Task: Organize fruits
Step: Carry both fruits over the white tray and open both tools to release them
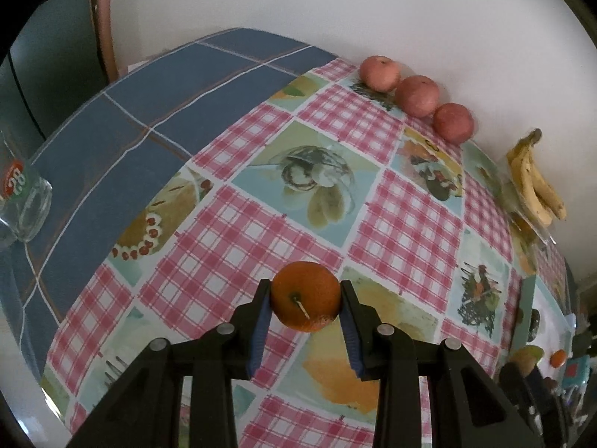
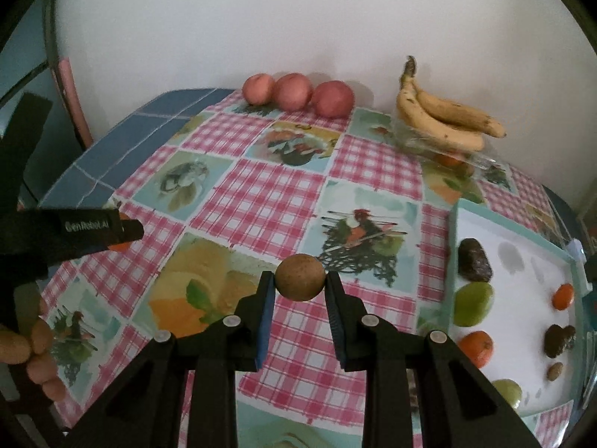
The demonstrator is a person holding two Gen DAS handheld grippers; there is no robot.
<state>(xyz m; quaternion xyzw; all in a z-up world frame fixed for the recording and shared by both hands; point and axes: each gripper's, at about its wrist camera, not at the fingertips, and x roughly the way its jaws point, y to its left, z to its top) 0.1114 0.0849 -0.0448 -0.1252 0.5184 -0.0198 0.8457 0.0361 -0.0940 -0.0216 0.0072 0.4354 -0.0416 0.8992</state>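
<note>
My left gripper (image 1: 305,287) is shut on an orange (image 1: 306,300), held just above the patterned tablecloth. The right gripper (image 2: 300,278) is shut on a round brown fruit (image 2: 300,277), lifted off the cloth. In the right wrist view the left gripper's black finger (image 2: 112,227) reaches in from the left, and a sliver of its orange (image 2: 121,245) shows below it. Three red apples (image 2: 293,91) line the wall at the back. To their right, bananas (image 2: 444,119) rest on a glass dish.
A white tray with a teal rim (image 2: 522,298) on the right holds several fruits, among them oranges, green fruits and dark ones. A drinking glass (image 1: 22,201) stands on the blue cloth at far left. A person's fingers (image 2: 37,351) show at lower left.
</note>
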